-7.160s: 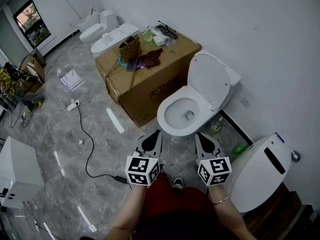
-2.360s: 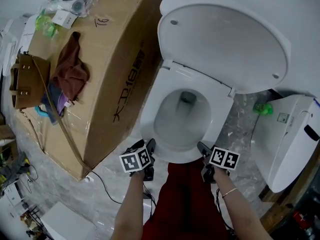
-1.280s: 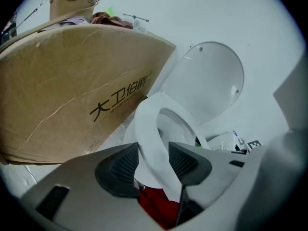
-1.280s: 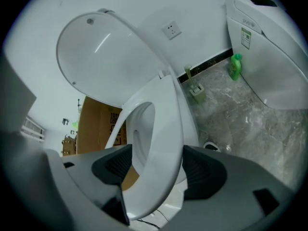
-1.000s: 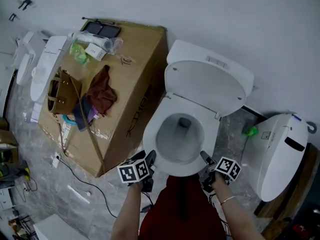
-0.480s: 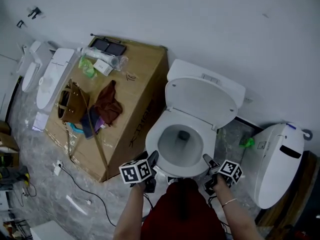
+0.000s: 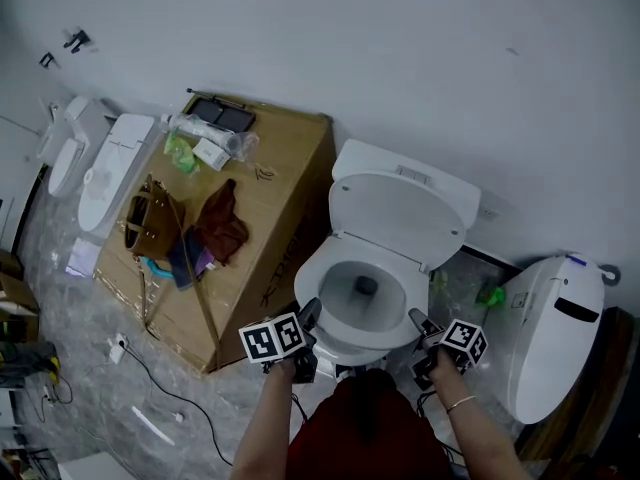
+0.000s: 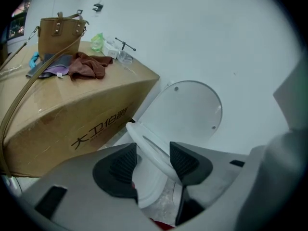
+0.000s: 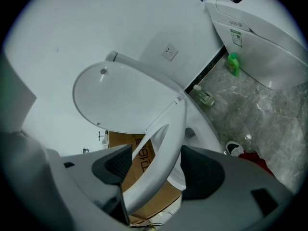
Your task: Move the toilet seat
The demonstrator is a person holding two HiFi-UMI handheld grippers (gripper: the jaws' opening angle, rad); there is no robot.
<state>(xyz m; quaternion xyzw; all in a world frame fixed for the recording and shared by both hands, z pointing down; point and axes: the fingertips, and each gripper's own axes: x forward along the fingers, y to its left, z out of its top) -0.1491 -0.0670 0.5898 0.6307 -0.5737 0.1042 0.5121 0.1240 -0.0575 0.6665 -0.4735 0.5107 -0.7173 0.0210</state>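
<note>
The white toilet [image 7: 352, 340] stands against the wall with its lid [image 7: 400, 211] raised. The toilet seat [image 7: 325, 263] rings the bowl. My left gripper [image 7: 306, 315] is at the seat's front left, with the seat's rim [image 8: 153, 150] held between its black pads [image 8: 120, 165]. My right gripper [image 7: 417, 320] is at the front right, shut on the seat [image 9: 161, 148]. In the right gripper view the seat slants up toward its hinge [image 9: 180, 99], and the cardboard shows through its opening.
A big cardboard box [image 7: 285, 183] stands close on the toilet's left, carrying a brown handbag [image 7: 145, 223], a maroon cloth [image 7: 222, 230] and small items. A second white toilet [image 7: 555, 333] and a green bottle [image 7: 490, 295] are at the right. A cable [image 7: 160, 378] crosses the floor.
The head view has pulled back and up, so more wall and floor show. Both grippers stay at the seat's front sides, where they came from in front of the bowl.
</note>
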